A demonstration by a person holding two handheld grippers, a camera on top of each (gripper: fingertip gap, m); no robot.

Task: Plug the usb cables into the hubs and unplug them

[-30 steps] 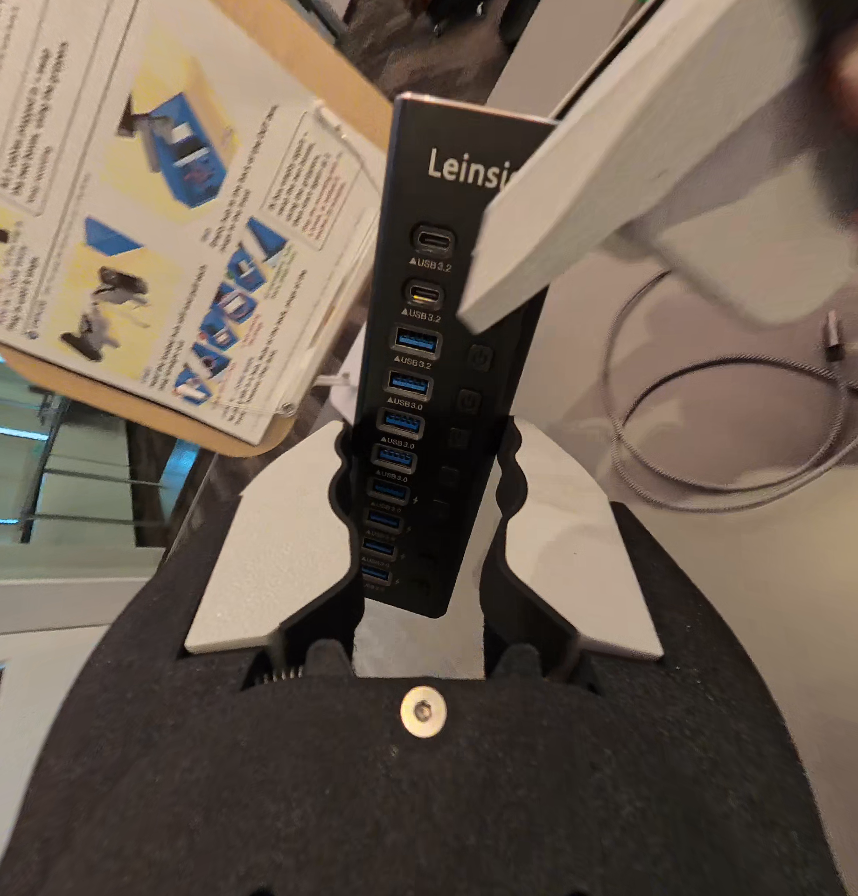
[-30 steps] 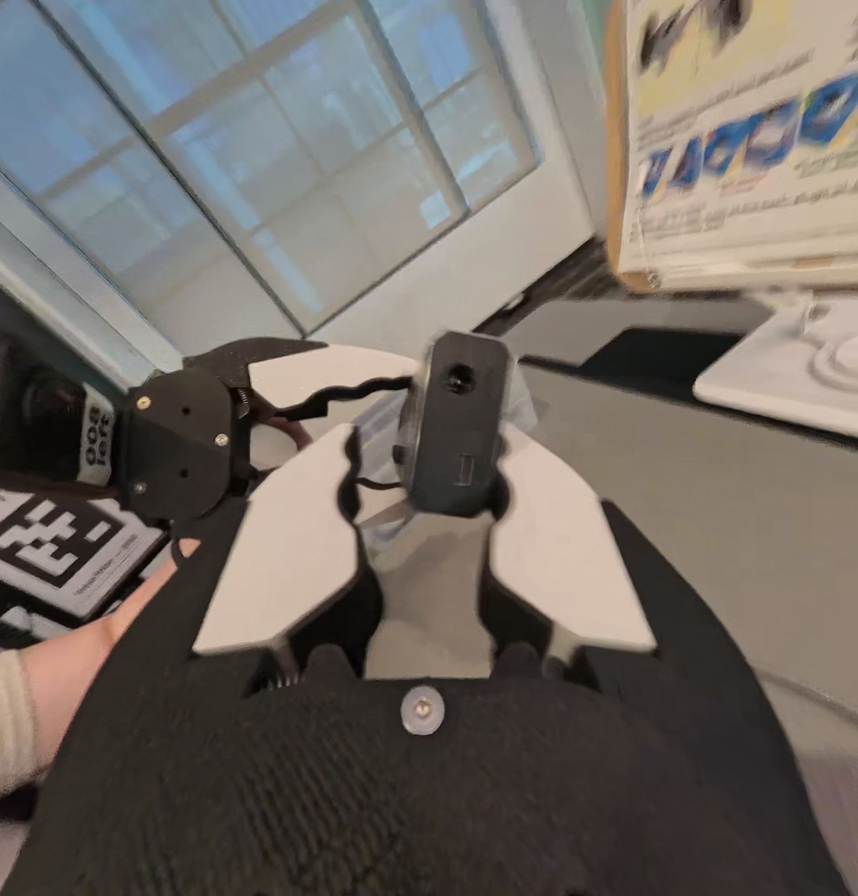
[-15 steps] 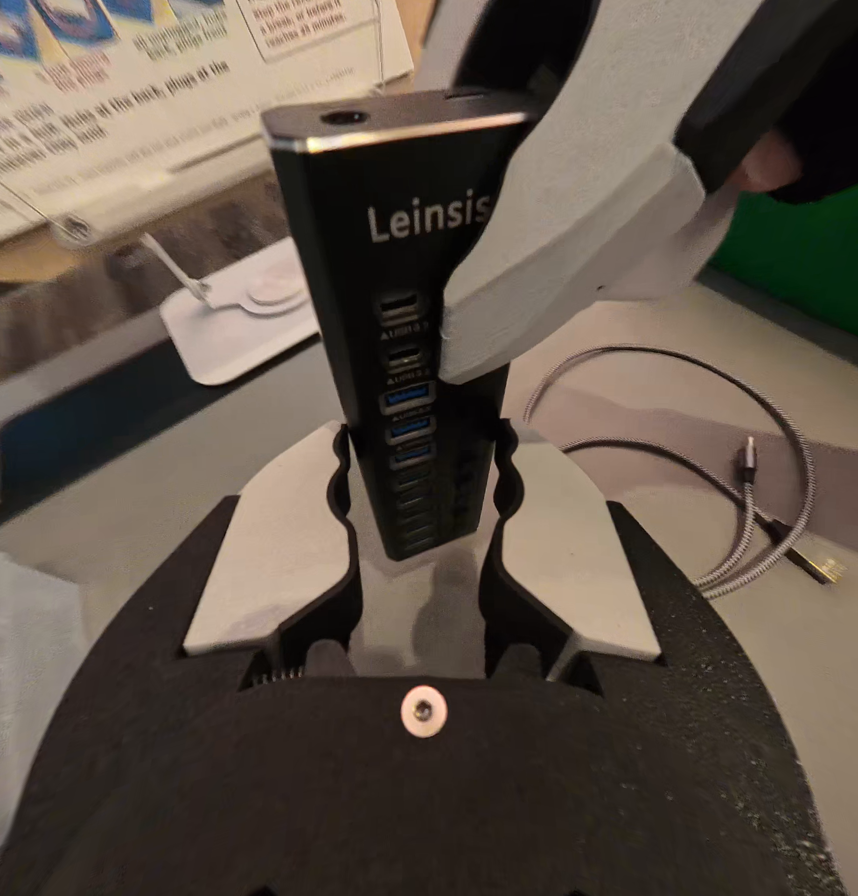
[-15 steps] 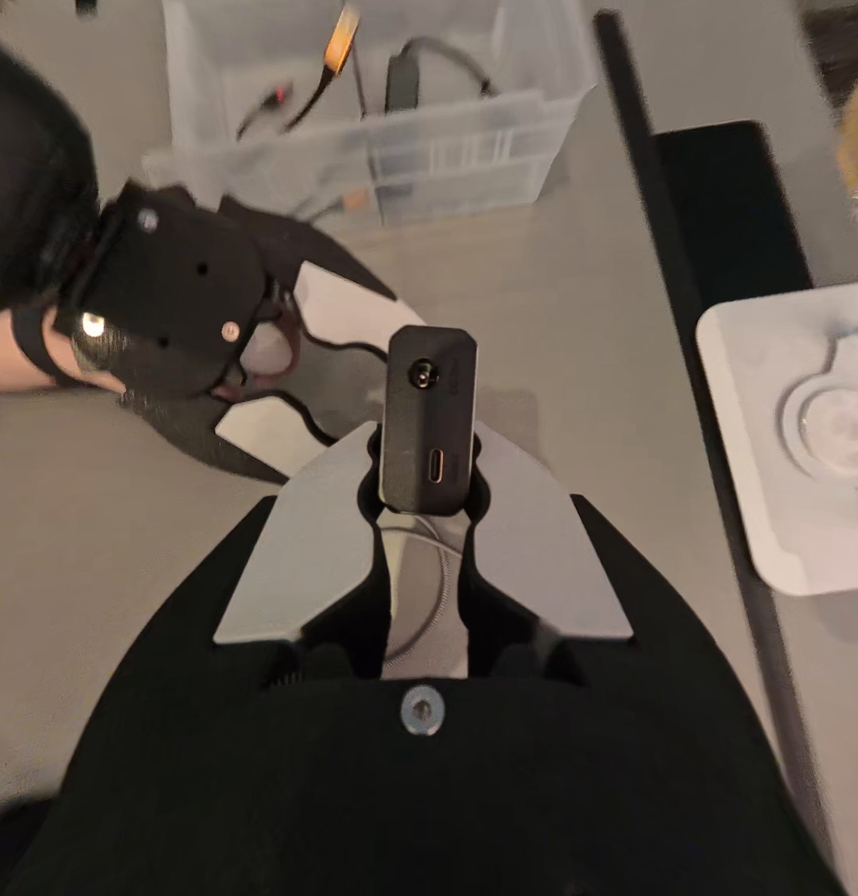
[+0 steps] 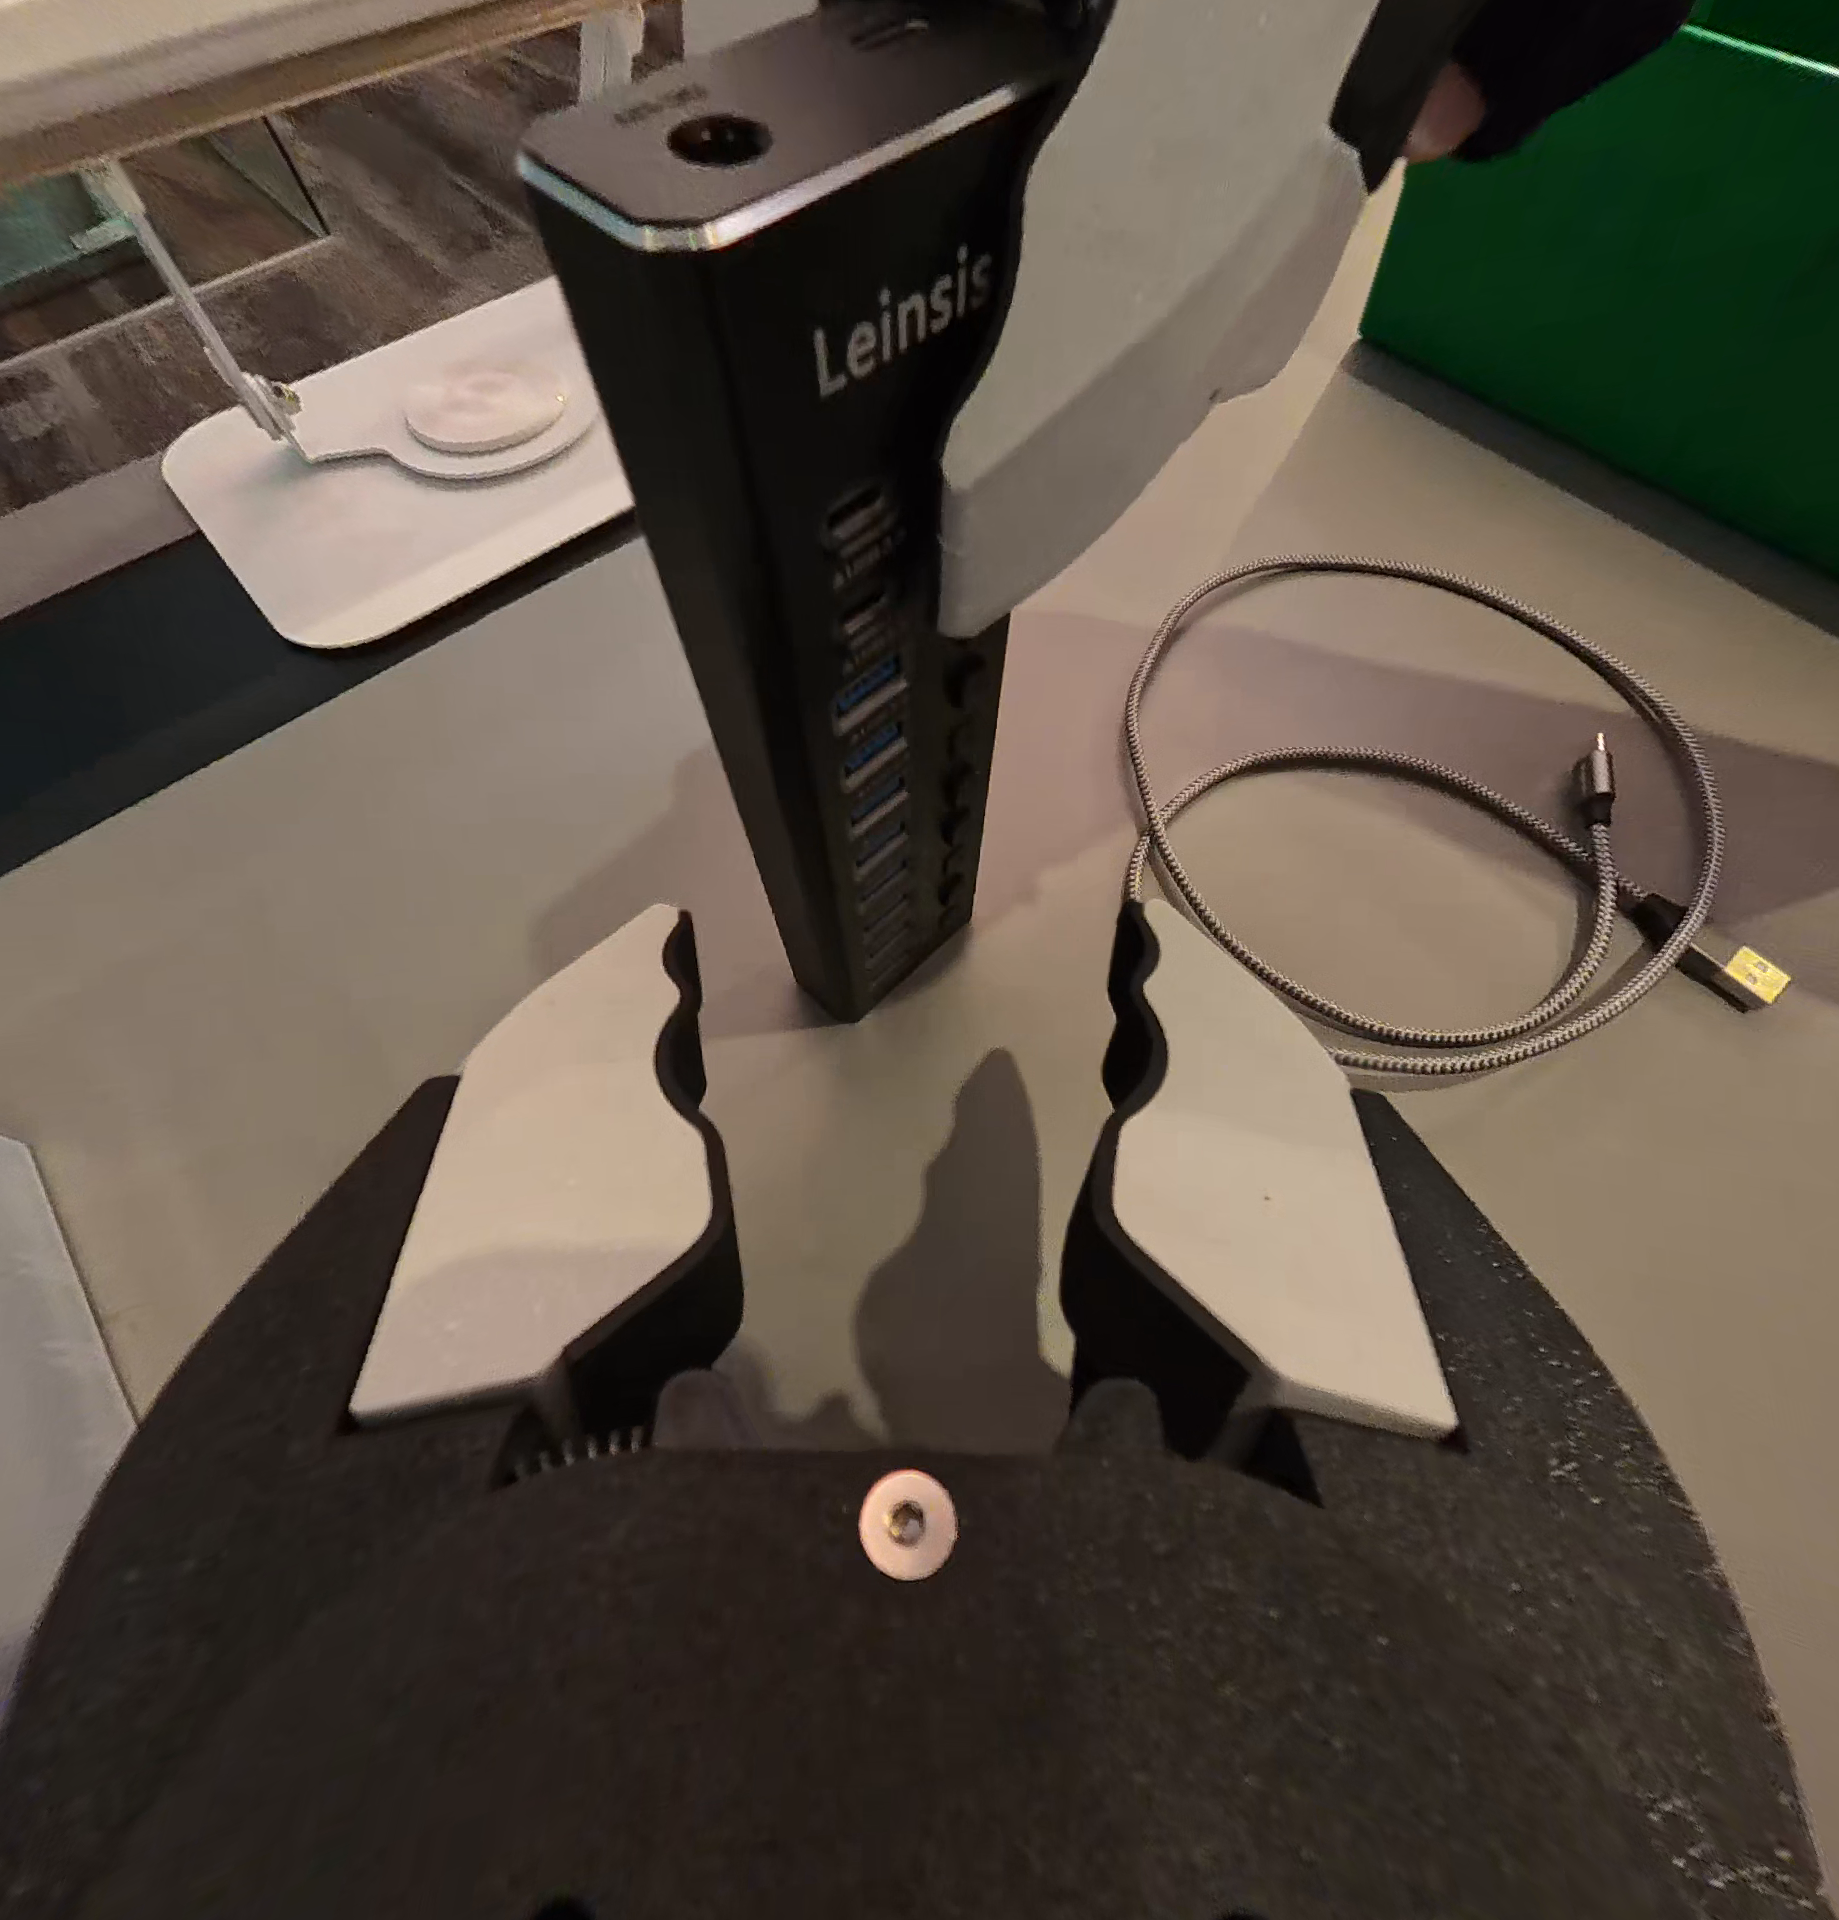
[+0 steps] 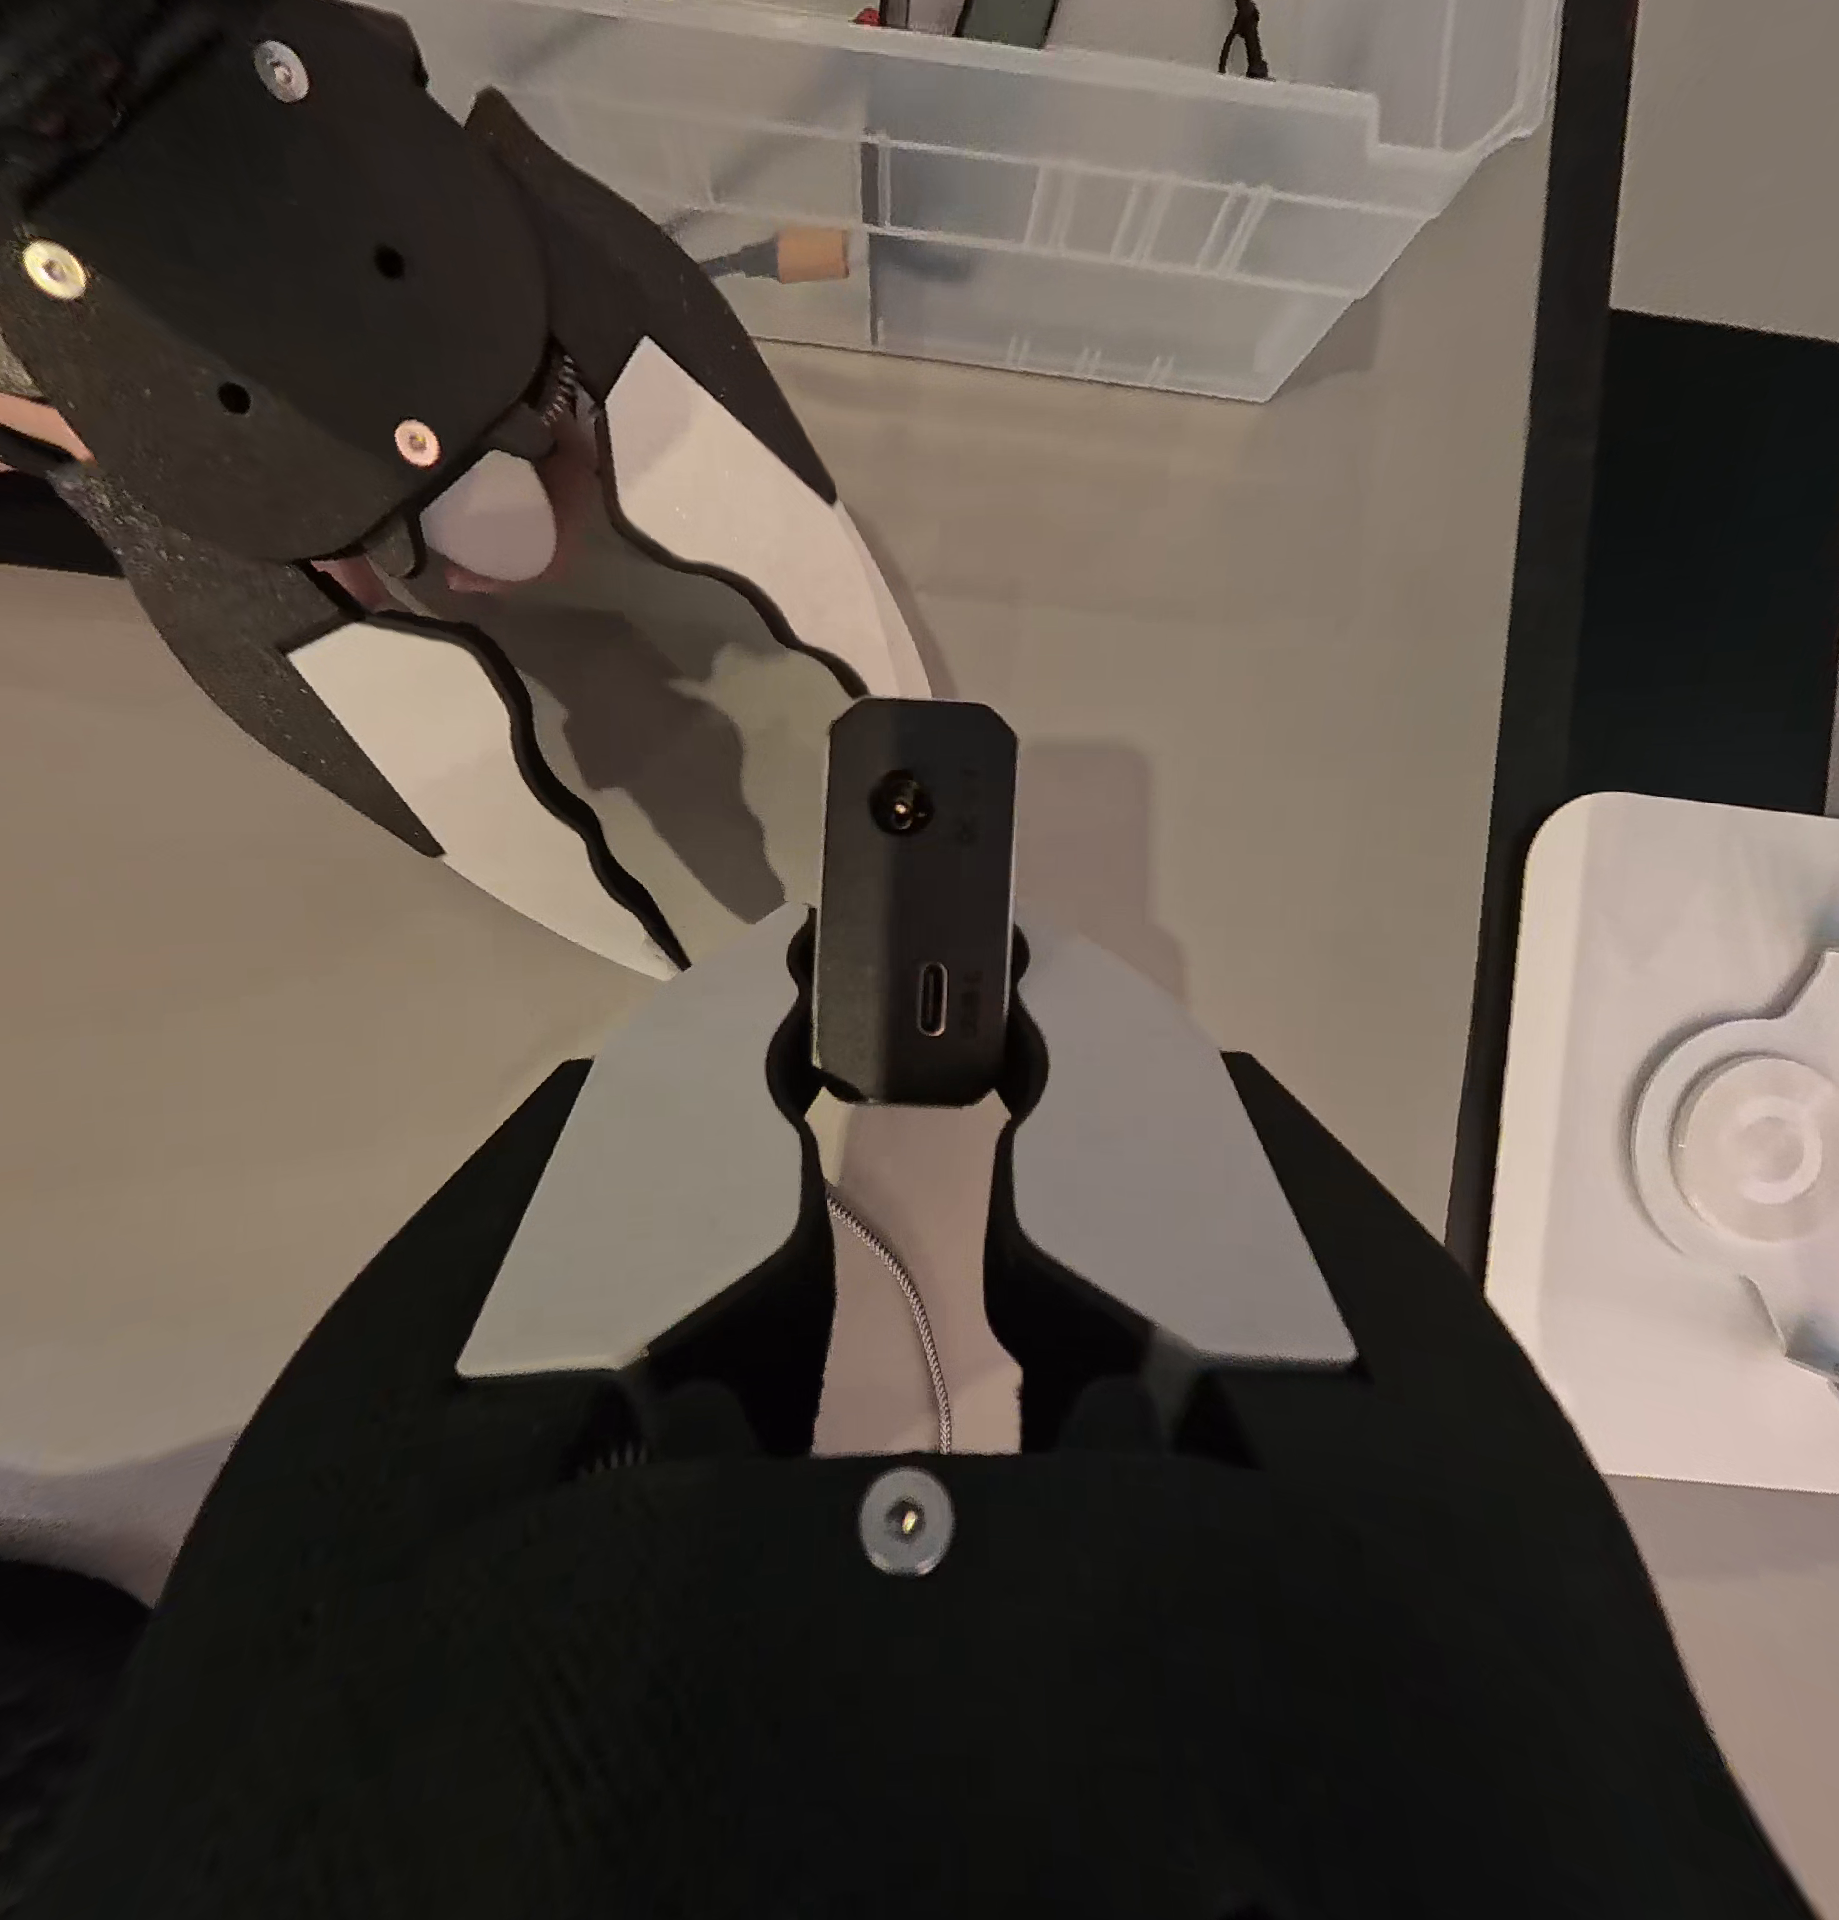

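tabletop: grey and bare around the work; a white stand base lay at 10 o'clock of the hub in the left wrist view, a green box at 2 o'clock

hub: a long black block stood on end, lower end on or just above the tabletop (cannot tell which), its face of ports turned toward the left tool

right tool: clamped on the hub's upper end, one finger at each side; it alone carried the hub

left tool: jaws spread wide and empty, just short of the hub's lower end, touching nothing

usb cable: braided grey, coiled loose on the tabletop at 3 o'clock of the hub, well clear of both tools; both plugs lay free, the gold-tipped one nearest

step in hand, judged: the hub was being steadied for plugging; done well, the right tool would hold it square and unmoving, ports unblocked, while the left tool took the cable just behind a plug, in line with a port
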